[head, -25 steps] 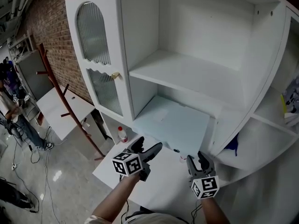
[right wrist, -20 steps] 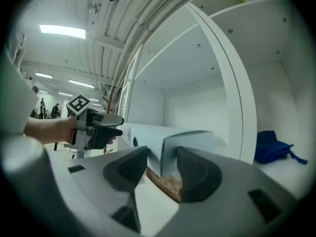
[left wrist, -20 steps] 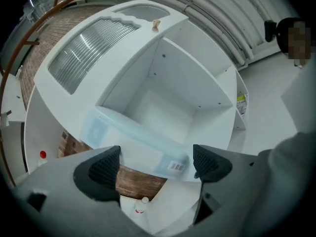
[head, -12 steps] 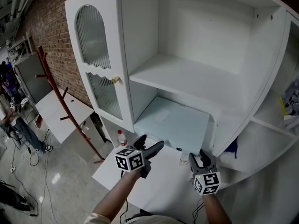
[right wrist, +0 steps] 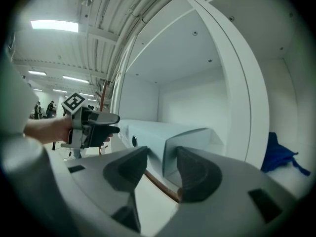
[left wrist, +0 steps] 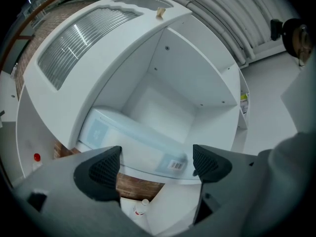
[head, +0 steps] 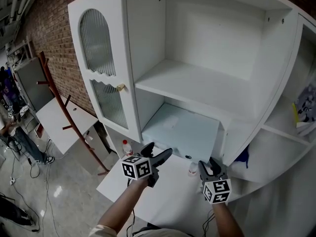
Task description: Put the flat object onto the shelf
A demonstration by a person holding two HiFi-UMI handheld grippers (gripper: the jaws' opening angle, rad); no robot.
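The flat object is a pale blue box [head: 182,130] lying on the lower shelf [head: 232,132] of a white cabinet, its near edge sticking out past the shelf's front. My left gripper [head: 159,151] is open just in front of the box's near left corner, with nothing between the jaws. In the left gripper view the box [left wrist: 133,139] with its barcode label lies beyond the open left gripper [left wrist: 155,164]. My right gripper [head: 207,164] is open near the box's right corner. In the right gripper view the box's end [right wrist: 190,139] stands just past the right gripper [right wrist: 163,164].
An empty middle shelf [head: 197,83] lies above the box. A ribbed-glass door [head: 101,68] stands at the left. A white table [head: 168,201] below carries a red-capped bottle [head: 127,146] and a small white bottle [head: 192,168]. Blue cloth [head: 243,156] lies in the right compartment. A red coat rack [head: 64,112] stands left.
Both grippers hold nearly the same places, the right one shifted slightly. The box has not moved. The head view has drifted a little.
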